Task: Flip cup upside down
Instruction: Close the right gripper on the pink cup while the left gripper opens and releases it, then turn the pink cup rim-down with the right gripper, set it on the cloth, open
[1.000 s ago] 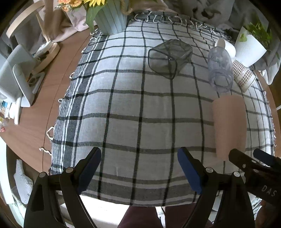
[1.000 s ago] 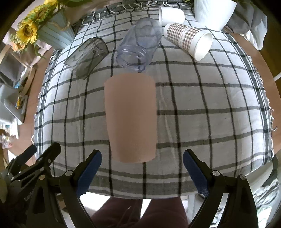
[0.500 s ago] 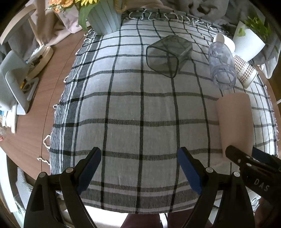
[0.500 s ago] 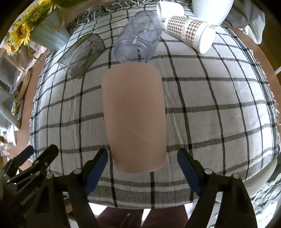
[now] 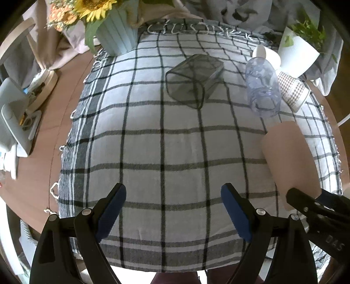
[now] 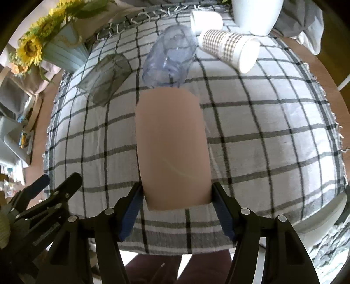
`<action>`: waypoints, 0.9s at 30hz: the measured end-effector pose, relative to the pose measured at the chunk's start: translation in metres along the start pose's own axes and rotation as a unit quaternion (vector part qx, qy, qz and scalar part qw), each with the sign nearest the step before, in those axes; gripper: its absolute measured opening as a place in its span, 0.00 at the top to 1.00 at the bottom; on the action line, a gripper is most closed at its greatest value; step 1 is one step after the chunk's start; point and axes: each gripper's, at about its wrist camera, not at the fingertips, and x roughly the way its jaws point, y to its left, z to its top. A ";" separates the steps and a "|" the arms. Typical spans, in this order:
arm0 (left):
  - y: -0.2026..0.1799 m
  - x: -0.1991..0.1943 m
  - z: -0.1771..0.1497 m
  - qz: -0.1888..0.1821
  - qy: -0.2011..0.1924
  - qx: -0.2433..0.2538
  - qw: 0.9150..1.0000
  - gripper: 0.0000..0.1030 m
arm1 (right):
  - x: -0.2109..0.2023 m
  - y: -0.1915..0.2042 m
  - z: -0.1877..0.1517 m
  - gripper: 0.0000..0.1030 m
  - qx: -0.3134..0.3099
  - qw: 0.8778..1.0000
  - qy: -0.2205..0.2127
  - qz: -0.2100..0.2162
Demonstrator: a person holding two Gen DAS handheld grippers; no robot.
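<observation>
A plain pink cup (image 6: 172, 148) lies on its side on the checked cloth, its near end between my right gripper's (image 6: 176, 198) blue pads. The pads touch both sides of the cup, so the gripper is shut on it. The cup also shows in the left wrist view (image 5: 288, 161), with the right gripper's black frame (image 5: 317, 207) at its near end. My left gripper (image 5: 172, 205) is open and empty above the cloth's near part, left of the cup.
On the checked cloth (image 5: 153, 142) lie a smoky square glass (image 5: 192, 80), a clear plastic jar (image 6: 170, 56), a checked paper cup (image 6: 229, 48) and a white cup (image 6: 205, 20). A sunflower vase (image 5: 116, 32) and a white plant pot (image 5: 297, 54) stand at the back.
My right gripper moved forward to the pink cup and closed its pads onto the cup's near end. The left gripper rose slightly and stayed open.
</observation>
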 end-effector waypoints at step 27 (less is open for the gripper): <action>0.033 -0.010 0.027 -0.005 -0.032 -0.053 0.998 0.13 | -0.031 0.032 0.052 0.39 -0.053 0.995 -0.050 -0.067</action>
